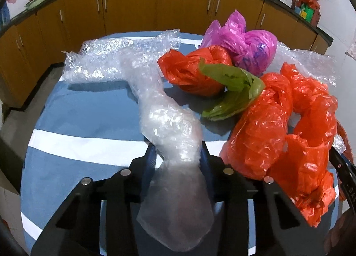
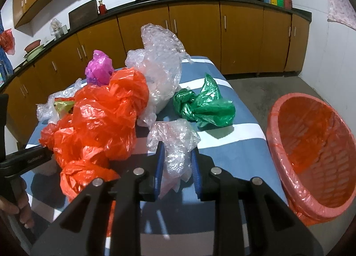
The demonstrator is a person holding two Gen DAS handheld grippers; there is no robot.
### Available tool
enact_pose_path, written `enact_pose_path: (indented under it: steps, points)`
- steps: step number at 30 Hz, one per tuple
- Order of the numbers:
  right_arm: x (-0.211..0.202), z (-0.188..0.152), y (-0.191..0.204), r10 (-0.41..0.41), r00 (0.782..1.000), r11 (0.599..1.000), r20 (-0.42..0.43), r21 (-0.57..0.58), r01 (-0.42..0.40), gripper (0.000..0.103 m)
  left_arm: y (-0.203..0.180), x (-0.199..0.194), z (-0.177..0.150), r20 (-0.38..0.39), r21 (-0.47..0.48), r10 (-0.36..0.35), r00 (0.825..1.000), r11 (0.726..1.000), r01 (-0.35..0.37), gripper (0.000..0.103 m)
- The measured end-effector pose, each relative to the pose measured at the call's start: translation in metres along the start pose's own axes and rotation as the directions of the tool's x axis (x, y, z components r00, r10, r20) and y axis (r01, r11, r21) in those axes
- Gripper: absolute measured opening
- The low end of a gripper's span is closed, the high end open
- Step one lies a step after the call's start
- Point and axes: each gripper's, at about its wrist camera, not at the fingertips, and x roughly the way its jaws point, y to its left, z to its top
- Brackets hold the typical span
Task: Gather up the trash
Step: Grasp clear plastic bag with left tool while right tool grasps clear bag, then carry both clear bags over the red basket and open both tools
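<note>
A long twisted strip of clear bubble wrap (image 1: pixel 155 91) runs across the blue striped table (image 1: pixel 84 111) and ends between the blue pads of my left gripper (image 1: pixel 178 153), which is shut on it. My right gripper (image 2: pixel 177 156) is shut on a small crumpled piece of clear bubble wrap (image 2: pixel 175 138). Just left of that piece lies a big orange plastic bag (image 2: pixel 100 122), which also shows in the left wrist view as the orange bag (image 1: pixel 289 133). A round basket (image 2: pixel 311 145) lined with orange plastic stands off the table's right side.
More trash lies on the table: a knotted orange bag (image 1: pixel 195 71), a pink bag (image 1: pixel 244 45), a light green bag (image 1: pixel 233 91), a dark green bag (image 2: pixel 204 105) and a large clear wrap heap (image 2: pixel 162 62). Wooden cabinets (image 2: pixel 195 33) stand behind. A person's hand (image 2: pixel 20 207) shows at left.
</note>
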Motion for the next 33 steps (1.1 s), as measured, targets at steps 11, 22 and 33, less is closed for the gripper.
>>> enact_pose_path:
  steps: [11, 22, 33]
  points:
    - [-0.026, -0.001, -0.008, 0.005, 0.999, 1.000, 0.046, 0.013, -0.006, 0.022, 0.015, -0.037, -0.007, 0.095, 0.026, -0.012, 0.995, 1.000, 0.009, 0.036]
    - [-0.067, 0.008, -0.032, -0.030, 0.991, 0.999, 0.128, 0.039, 0.025, 0.022, -0.021, -0.096, 0.001, 0.210, 0.087, -0.117, 0.971, 0.991, 0.100, 0.036]
    - [-0.108, 0.007, -0.129, -0.213, 0.964, 0.970, 0.161, 0.156, 0.188, 0.022, -0.142, -0.119, 0.002, 0.167, 0.282, -0.386, 0.907, 0.901, 0.331, 0.036]
